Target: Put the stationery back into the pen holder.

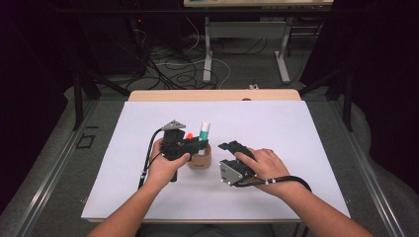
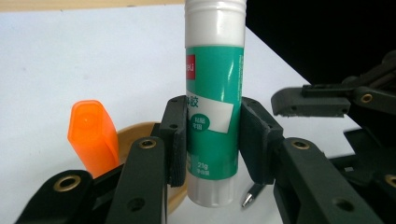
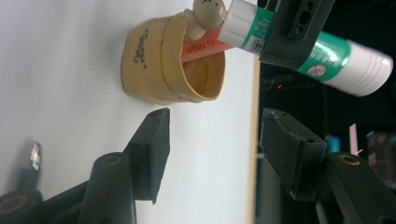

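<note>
- Nearest, the person's right hand point(image 1: 264, 165) rests the right gripper point(image 3: 212, 154) on the white mat point(image 1: 296, 138), tipped on its side, jaws apart and empty.
- Beyond it, the left gripper point(image 2: 212, 140) clamps the glue stick point(image 2: 215, 93) upright by its lower body, directly over the tan pen cup point(image 3: 163, 65).
- The stick's base sits at the rim, beside an orange highlighter point(image 2: 92, 135) standing in the cup.
- Whether the stick is going in or coming out cannot be told; either way the next move calls for straight vertical travel, clear of the highlighter.
</note>
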`<action>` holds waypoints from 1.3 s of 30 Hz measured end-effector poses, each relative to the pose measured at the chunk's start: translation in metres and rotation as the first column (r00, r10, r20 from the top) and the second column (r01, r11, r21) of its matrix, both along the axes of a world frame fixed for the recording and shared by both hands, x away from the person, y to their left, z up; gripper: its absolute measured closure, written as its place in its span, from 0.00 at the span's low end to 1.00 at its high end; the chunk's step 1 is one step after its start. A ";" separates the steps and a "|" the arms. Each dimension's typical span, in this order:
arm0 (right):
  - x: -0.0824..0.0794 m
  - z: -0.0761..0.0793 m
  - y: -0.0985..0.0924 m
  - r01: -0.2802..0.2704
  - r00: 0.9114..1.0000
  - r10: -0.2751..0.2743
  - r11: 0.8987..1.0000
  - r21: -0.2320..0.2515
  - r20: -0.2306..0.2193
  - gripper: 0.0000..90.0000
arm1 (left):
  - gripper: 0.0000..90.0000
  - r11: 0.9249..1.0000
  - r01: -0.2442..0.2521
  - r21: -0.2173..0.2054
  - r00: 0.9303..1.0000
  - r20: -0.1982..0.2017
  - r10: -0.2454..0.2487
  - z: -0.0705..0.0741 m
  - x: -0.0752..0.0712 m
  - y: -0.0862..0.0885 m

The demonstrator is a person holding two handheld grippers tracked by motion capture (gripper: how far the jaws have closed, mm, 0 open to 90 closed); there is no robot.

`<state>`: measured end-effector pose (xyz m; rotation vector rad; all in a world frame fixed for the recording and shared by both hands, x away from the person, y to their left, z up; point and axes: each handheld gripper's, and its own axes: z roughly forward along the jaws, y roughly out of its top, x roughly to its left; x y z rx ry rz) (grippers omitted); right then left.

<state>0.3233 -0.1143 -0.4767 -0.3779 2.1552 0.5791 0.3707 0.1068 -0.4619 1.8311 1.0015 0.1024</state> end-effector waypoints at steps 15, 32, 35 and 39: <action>0.007 -0.010 0.002 0.308 0.904 -0.204 0.920 0.243 -0.375 0.34 | 0.73 0.996 -0.075 -0.048 0.994 0.081 0.079 -0.006 -0.004 -0.005; 0.023 -0.019 -0.021 0.632 0.676 -0.256 0.683 0.366 -0.691 0.17 | 0.73 0.990 -0.136 -0.044 0.979 0.149 0.141 -0.023 -0.006 -0.014; 0.024 -0.020 -0.027 0.652 0.668 -0.248 0.649 0.392 -0.702 0.16 | 0.73 0.988 -0.150 -0.032 0.977 0.152 0.153 -0.027 -0.007 -0.016; 0.024 -0.022 -0.033 0.680 0.645 -0.250 0.619 0.394 -0.722 0.13 | 0.73 0.986 -0.163 -0.025 0.973 0.163 0.165 -0.031 -0.007 -0.018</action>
